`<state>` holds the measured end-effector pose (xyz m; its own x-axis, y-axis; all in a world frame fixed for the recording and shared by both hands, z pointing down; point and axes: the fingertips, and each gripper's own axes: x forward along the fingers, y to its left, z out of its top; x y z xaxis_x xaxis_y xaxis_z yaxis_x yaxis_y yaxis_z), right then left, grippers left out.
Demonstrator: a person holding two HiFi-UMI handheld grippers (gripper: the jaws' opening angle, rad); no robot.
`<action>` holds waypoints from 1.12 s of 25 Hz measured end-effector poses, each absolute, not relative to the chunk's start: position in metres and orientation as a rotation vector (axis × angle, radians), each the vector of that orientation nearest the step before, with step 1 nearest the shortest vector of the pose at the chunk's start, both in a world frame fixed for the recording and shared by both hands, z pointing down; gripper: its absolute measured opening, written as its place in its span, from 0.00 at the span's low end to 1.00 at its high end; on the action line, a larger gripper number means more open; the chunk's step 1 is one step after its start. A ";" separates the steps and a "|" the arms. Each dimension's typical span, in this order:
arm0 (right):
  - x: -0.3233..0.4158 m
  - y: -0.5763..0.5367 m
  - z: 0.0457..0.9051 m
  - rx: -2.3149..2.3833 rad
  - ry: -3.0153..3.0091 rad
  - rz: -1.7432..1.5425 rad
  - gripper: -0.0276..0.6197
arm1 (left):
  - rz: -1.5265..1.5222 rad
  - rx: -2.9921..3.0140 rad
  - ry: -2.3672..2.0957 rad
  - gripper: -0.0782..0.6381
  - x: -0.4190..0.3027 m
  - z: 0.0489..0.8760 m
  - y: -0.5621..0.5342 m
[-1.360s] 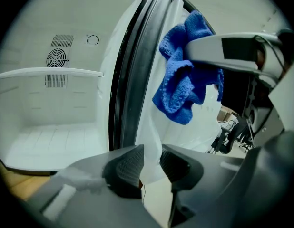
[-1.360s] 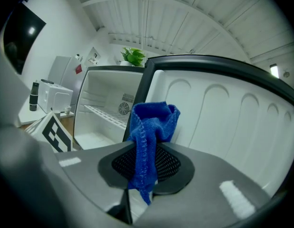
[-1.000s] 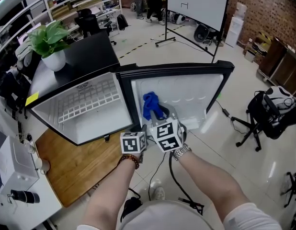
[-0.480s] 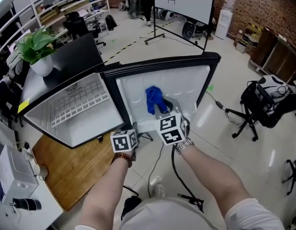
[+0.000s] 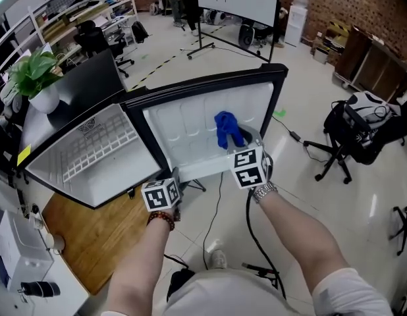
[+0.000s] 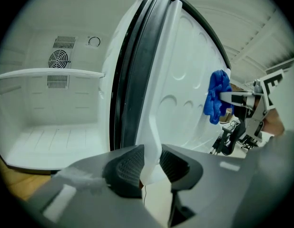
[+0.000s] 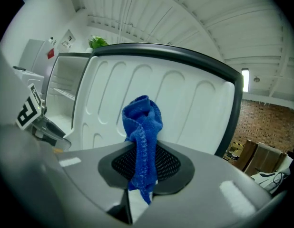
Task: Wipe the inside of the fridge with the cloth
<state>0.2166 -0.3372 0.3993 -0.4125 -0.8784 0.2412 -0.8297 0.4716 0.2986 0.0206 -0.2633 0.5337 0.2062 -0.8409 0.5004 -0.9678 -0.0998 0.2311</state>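
head view and gripper views: blue cloth on the open fridge door

head view alone takes in the whole layout: a potted plant [image 5: 33,71] on the far left corner of the fridge [image 5: 85,87] top, the white cavity open below it, and the door [image 5: 184,127] swung out to the right. left gripper view adds what the head view misses: a round fan grille [image 6: 58,59] on the cavity's back wall and a shelf [image 6: 47,72] across it.

the left gripper [image 6: 150,167] sits at the door's lower edge near the hinge corner. its jaws are partly closed and pinch the white lip of the door liner between the ribbed pads [image 6: 128,165].

further right, the cloth [image 5: 228,129] lies bunched against the door's inner panel, toward its free edge. right gripper view shows it in front of the moulded ribs of the liner. the right gripper [image 7: 144,167] has its jaws narrowed onto the cloth's lower part, which hangs through the gap, while the upper part stands up above the pads [image 7: 168,163].
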 end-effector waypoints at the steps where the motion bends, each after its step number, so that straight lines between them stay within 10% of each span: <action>1: 0.224 -0.339 0.400 1.452 -2.351 -0.181 0.15 | 0.330 1.978 -1.673 0.26 0.020 0.535 -0.263; 28: 0.258 -0.324 0.402 1.512 -2.348 -0.160 0.15 | 0.322 1.973 -1.688 0.25 0.024 0.533 -0.258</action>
